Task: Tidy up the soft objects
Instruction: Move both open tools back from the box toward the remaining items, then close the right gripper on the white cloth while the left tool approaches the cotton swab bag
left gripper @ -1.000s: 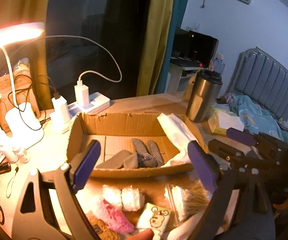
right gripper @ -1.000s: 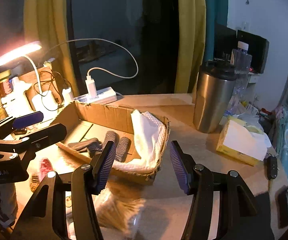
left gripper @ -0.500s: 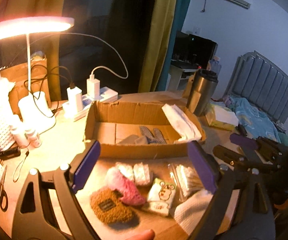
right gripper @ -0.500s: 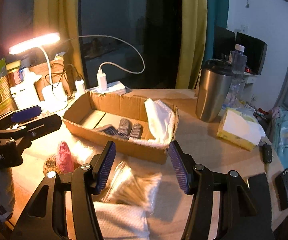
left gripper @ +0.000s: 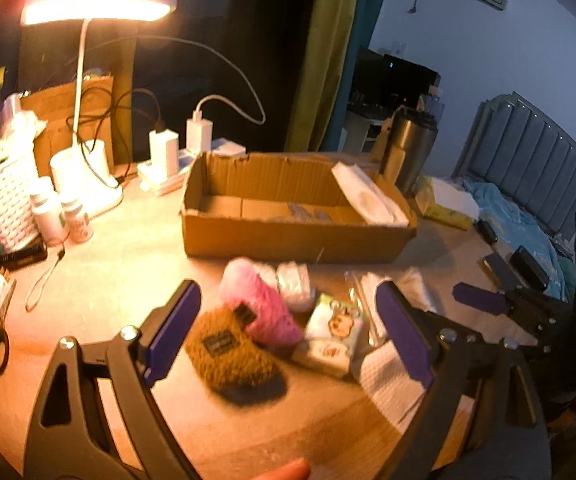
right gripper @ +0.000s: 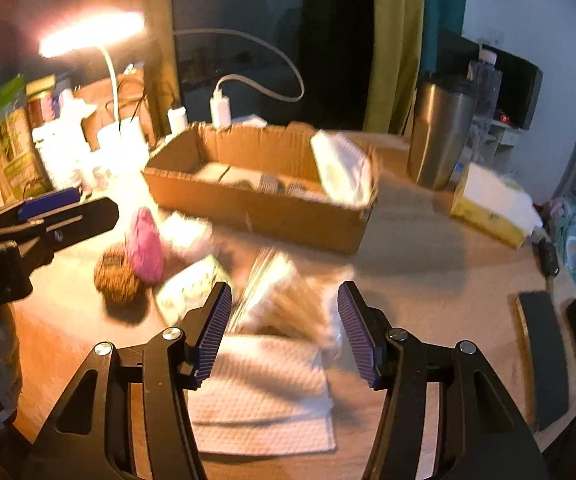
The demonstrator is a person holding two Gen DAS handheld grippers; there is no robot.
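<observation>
Wooden round surface [left gripper: 119,264] under warm light from a white desk lamp [left gripper: 95,0] at the rear left. Open shallow cardboard box [left gripper: 288,236] near the middle, holding a folded white cloth [left gripper: 364,196] leaned against its right end and dark patterned socks [left gripper: 306,211] flat on its floor, barely visible over the front wall.

In front of the box, a cluster of loose soft things: fluffy pink sock [left gripper: 259,300] lying partly over a fuzzy brown sock with a dark label [left gripper: 227,352]; small white bundles [left gripper: 294,284] just behind the pink one; pale green tissue packet with a cartoon print [left gripper: 334,326] to the right of it; clear bag of cotton swabs [right gripper: 283,300] beside that; flat white waffle-weave towel [right gripper: 263,392] nearest the cameras.

Left gripper [left gripper: 288,336] spread wide, nothing between its purple pads, hovering over the brown and pink socks. Right gripper [right gripper: 283,332] likewise released and empty, poised above the swab bag and the towel, touching neither as far as visible.

Steel tumbler [right gripper: 440,128] and yellow tissue box [right gripper: 492,204] to the right of the cardboard box; two dark phones [right gripper: 560,344] at the right edge.
</observation>
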